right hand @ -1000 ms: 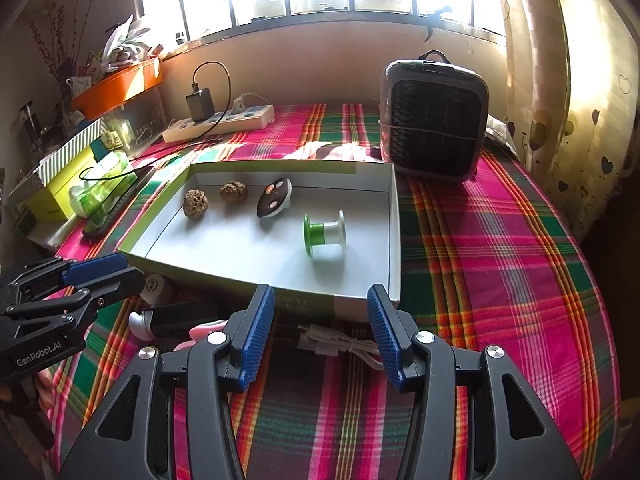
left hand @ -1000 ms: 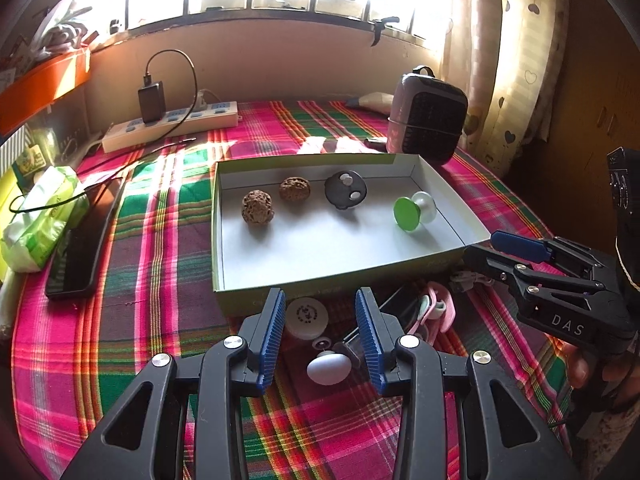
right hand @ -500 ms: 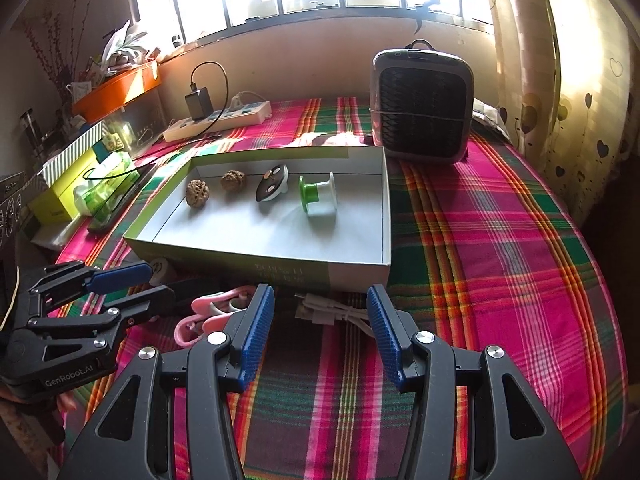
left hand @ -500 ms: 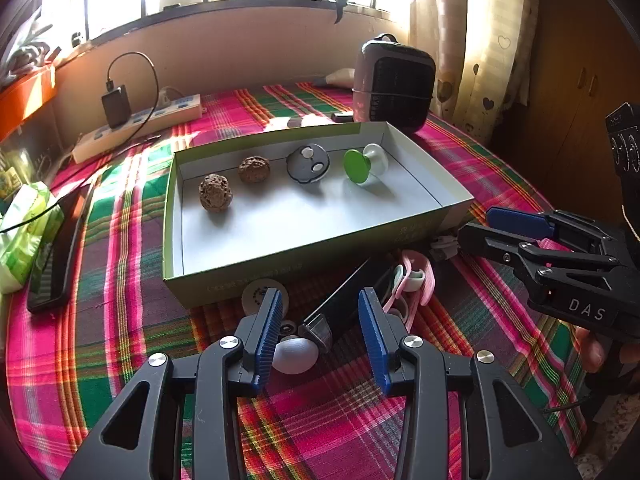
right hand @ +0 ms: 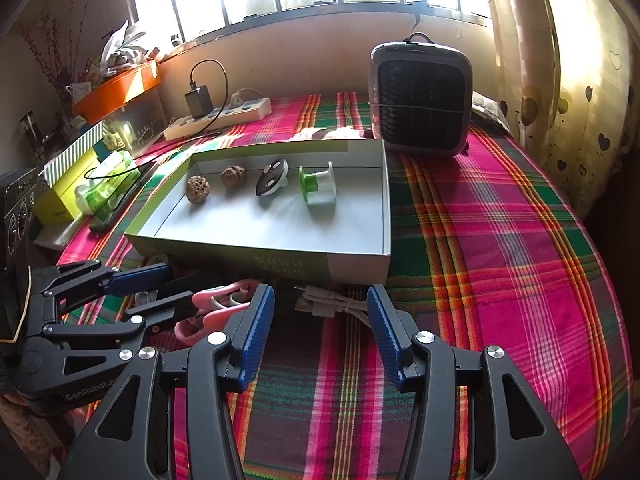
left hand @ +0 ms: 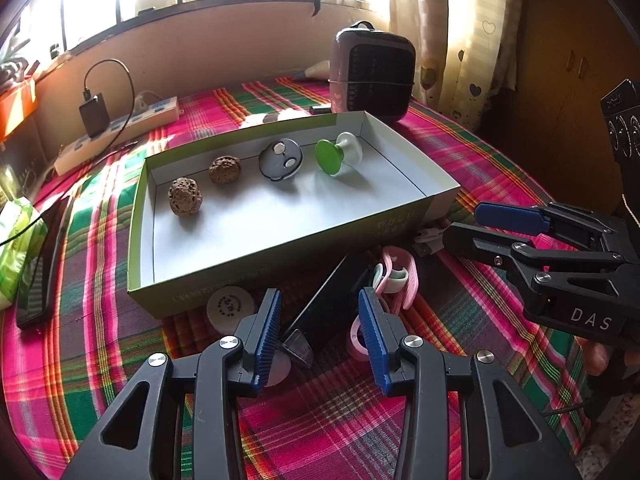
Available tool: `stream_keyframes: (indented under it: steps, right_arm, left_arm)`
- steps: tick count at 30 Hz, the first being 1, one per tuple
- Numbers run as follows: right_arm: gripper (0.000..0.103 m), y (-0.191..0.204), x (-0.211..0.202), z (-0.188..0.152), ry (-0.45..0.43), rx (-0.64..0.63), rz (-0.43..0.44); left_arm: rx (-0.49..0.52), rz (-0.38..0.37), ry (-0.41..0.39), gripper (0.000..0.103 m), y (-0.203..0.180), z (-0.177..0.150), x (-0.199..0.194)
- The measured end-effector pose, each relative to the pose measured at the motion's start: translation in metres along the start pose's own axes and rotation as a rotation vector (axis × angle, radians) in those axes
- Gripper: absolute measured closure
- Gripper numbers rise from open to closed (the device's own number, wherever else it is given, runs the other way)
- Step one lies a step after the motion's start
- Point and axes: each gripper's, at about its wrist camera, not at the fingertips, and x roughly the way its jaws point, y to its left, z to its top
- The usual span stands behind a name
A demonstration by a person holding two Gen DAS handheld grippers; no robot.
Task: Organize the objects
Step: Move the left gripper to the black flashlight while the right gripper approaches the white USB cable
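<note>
The box sat open on my plaid worktop, holding two walnuts, a disc and a green spool. My left tongs, just widened, straddled a dark clip (ungripped); right tongs gaped over a white cable.

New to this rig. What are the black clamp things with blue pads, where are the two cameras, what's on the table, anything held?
No robot arm here: a person carries two hand-held clamp grippers, each with a fisheye camera looking along its fingers. The left wrist view shows the left gripper at the bottom, the right gripper at the side; the right wrist view shows its own right gripper.

On the plaid tablecloth sits a shallow green cardboard box holding two brown walnuts, a round grey disc and a green-and-white spool. In front lie a pink plastic clip, a black flat bar, a white round cap and a white coiled cable.

Both grippers are open; nothing is held.
</note>
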Motion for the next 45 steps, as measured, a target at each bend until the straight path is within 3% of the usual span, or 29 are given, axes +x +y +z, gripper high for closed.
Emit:
stream_keyframes:
  steps: [20, 45]
  right_arm:
    - [0.053, -0.024, 0.002, -0.011, 0.028, 0.042, -0.043]
    - [0.053, -0.032, 0.013, -0.008, 0.065, -0.019, -0.008]
  left_arm:
    - [-0.076, -0.107, 0.049, 0.065, -0.005, -0.001, 0.001]
    - [-0.136, -0.021, 0.063, 0.065, 0.013, 0.005, 0.013]
